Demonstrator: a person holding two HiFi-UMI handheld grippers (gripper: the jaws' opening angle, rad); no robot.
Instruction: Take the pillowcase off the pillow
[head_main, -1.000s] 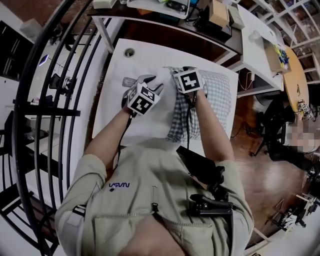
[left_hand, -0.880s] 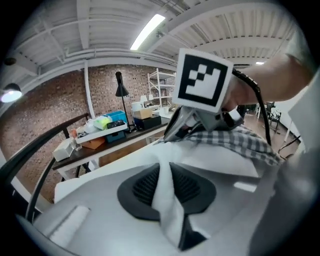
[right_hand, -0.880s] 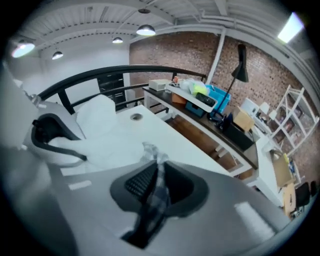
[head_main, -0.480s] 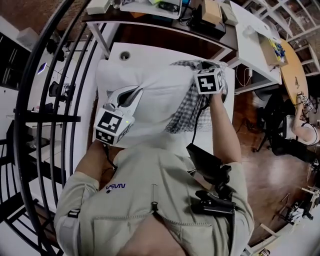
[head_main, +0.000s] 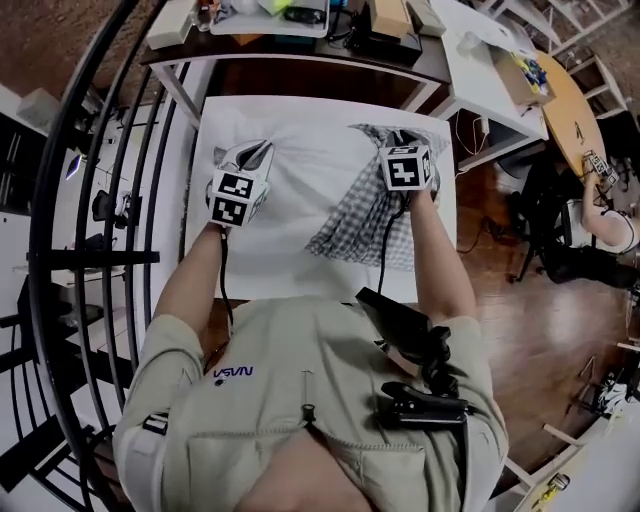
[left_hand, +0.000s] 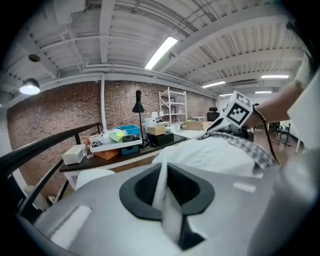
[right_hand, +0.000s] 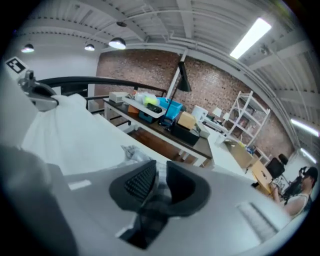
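A white pillow lies stretched across the white table, with the blue-and-white checked pillowcase bunched at its right end. My left gripper is at the pillow's left end. Its jaws have just been closing and are shut on a fold of the white pillow, seen in the left gripper view. My right gripper is at the far right corner. Its jaws have just been opening a little, and a strip of checked pillowcase is still pinched in the right gripper.
A dark desk crowded with boxes and trays runs along the table's far side. A black curved railing stands to the left. White desks and a seated person are to the right, over a wooden floor.
The two grippers, close together at the pillow's middle a second ago, have spread apart. The left one swung out left and then away from me, drawing the white pillow out of the checked case.
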